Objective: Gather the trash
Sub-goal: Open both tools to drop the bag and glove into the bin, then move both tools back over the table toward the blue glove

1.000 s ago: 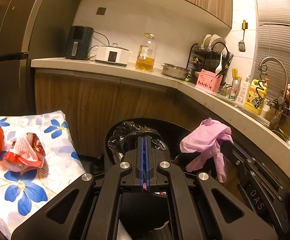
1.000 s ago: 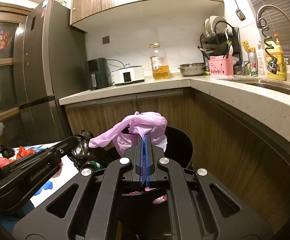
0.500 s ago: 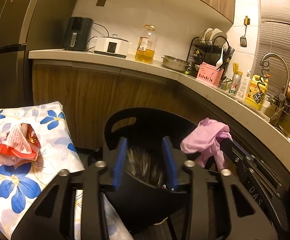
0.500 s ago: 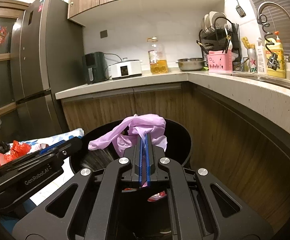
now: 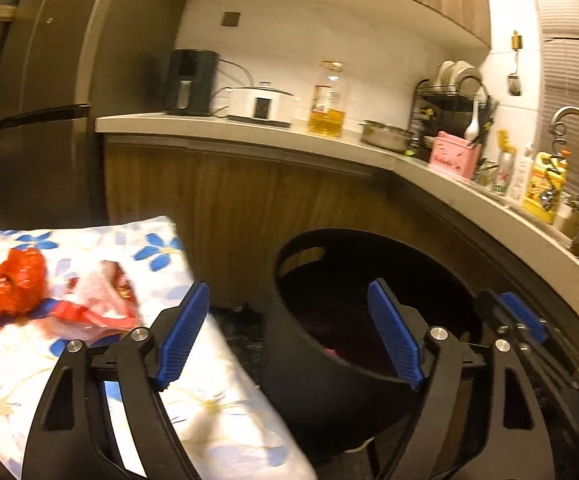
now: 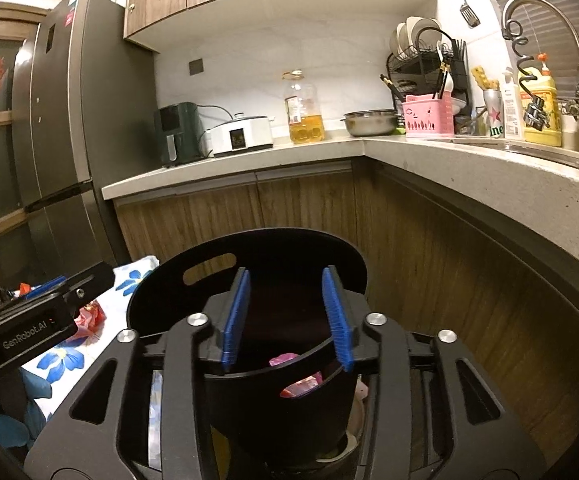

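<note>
Right wrist: right tongs (image 6: 287,316) apart, empty, over bin rim (image 6: 161,276).

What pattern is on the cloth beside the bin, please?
Blue flowers on white, seen best in the left wrist view, on the cloth left of the black bin.

Both grippers were matte black, the left gripper (image 5: 289,336) and right gripper (image 6: 287,316) alike, with angular arms cut by triangular openings and joined by round silver screws. Each finger carried a ribbed blue pad (image 6: 236,316). White lettering "GenRobot.AI" ran along the left gripper's side.
</note>
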